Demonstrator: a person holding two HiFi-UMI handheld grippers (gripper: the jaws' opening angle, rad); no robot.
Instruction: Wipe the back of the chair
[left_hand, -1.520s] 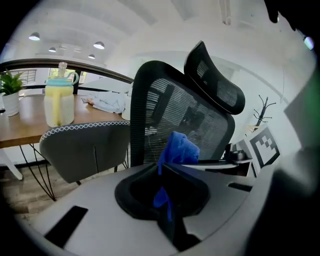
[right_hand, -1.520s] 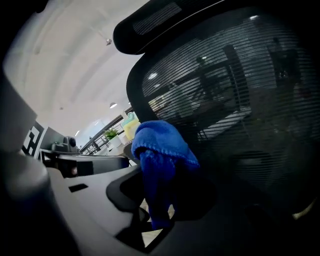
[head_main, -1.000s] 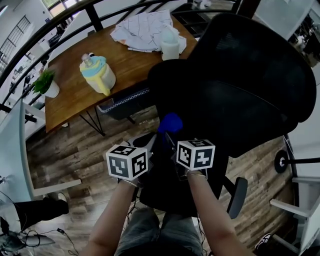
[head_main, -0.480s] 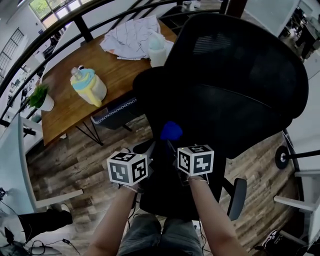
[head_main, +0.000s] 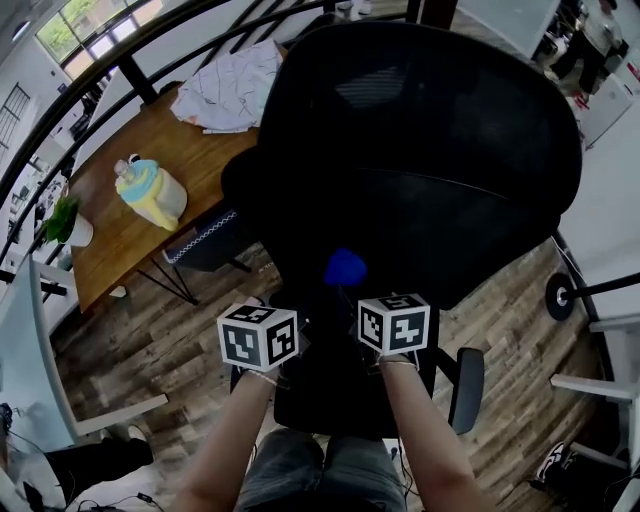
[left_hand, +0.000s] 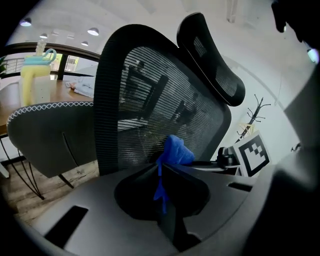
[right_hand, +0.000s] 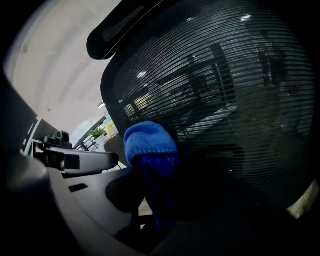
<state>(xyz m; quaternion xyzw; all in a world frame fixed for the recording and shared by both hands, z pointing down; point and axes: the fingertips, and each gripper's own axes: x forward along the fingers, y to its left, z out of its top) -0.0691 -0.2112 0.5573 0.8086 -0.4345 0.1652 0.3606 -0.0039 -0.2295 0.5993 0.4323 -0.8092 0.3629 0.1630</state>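
Left tongs (left_hand: 162, 172) and right tongs (right_hand: 156, 187) pinch blue cloth (head_main: 345, 267) at chair back (head_main: 440, 130)

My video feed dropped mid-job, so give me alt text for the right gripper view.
A bunched blue cloth sits pinched in the fingers of the right gripper, close against the black mesh chair back that fills most of the view. The headrest shows at upper left; whether cloth touches mesh is unclear.

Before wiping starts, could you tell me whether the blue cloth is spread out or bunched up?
Bunched up: the blue cloth shows as a rounded wad, no flat sheet, before the chair back.
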